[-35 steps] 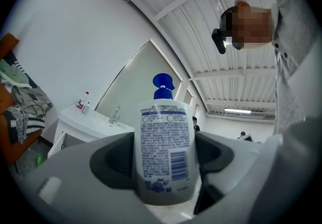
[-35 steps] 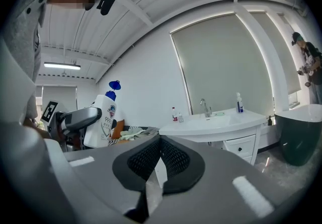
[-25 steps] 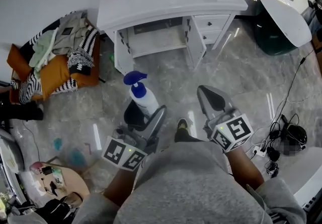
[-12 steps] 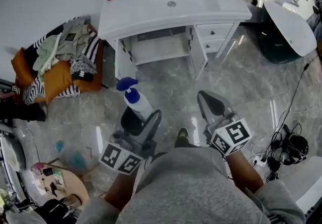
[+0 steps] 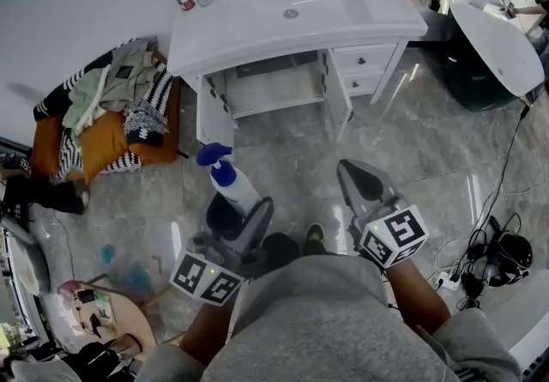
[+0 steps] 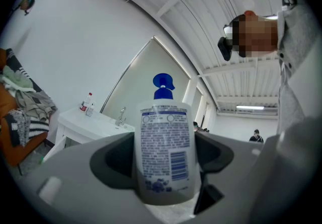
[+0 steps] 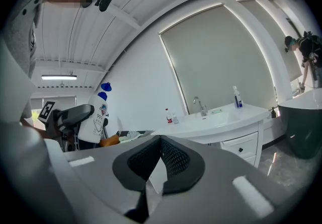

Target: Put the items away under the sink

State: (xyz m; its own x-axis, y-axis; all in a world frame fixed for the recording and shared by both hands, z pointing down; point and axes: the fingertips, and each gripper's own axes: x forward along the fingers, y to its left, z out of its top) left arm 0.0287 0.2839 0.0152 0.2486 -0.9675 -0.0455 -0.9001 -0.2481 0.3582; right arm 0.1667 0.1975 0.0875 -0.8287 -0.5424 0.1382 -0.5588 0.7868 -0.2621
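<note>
The white spray bottle (image 5: 237, 189) sits clamped in the jaws of the left hand-held gripper (image 5: 240, 207), base toward the gripper and blue trigger head leading. Its long axis runs along the gripper's line. The open cabinet (image 5: 276, 87) under the sink counter (image 5: 249, 28) lies ahead across the floor, well apart and slightly right of where the bottle points. The right hand-held gripper (image 5: 361, 180) has its jaws together and empty, so the carry appears to fall to the left.

Spray bottle (image 5: 233, 185) in left gripper (image 5: 244, 205)
</note>
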